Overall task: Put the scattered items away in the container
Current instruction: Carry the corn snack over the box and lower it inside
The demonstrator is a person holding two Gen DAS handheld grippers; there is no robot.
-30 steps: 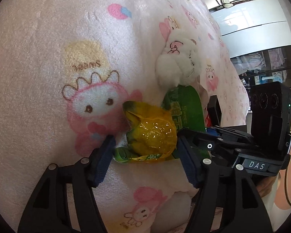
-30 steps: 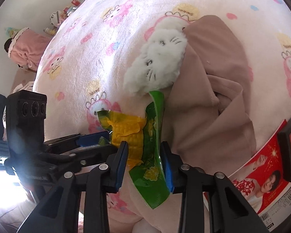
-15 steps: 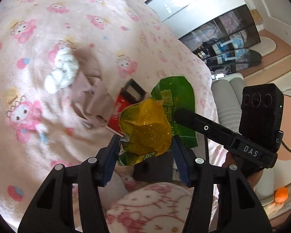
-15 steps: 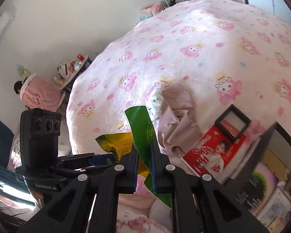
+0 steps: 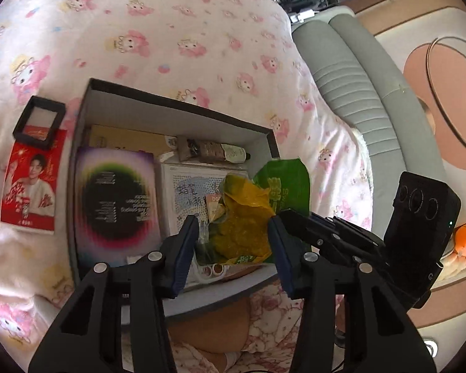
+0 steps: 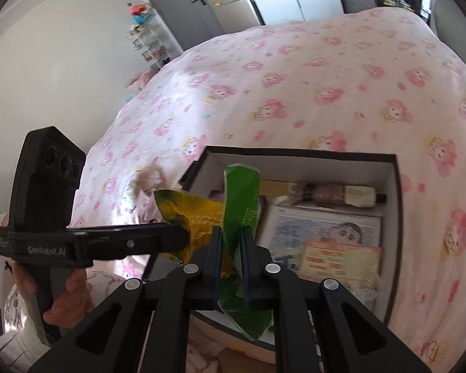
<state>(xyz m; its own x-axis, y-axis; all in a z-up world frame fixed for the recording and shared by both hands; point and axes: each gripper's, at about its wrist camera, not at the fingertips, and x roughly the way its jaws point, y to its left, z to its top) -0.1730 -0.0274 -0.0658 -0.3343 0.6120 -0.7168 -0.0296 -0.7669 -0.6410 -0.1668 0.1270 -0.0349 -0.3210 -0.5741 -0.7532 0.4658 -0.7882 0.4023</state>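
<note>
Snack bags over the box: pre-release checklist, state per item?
1. Right claw clamped on green bag: ok.
2. Left claw grip on yellow bag: cannot tell; fingers flank it, contact unclear.
3. Both bags above the box opening: ok.
4. Landing spot: not ok if flat is needed; books and a bottle already fill the floor.
5. Items left outside: not ok; red card and black frame lie on the blanket.

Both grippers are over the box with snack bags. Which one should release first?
Left, probably. The left gripper holds the yellow snack bag low over the box. The right gripper pinches the green snack bag beside it, also above the box's contents.
</note>
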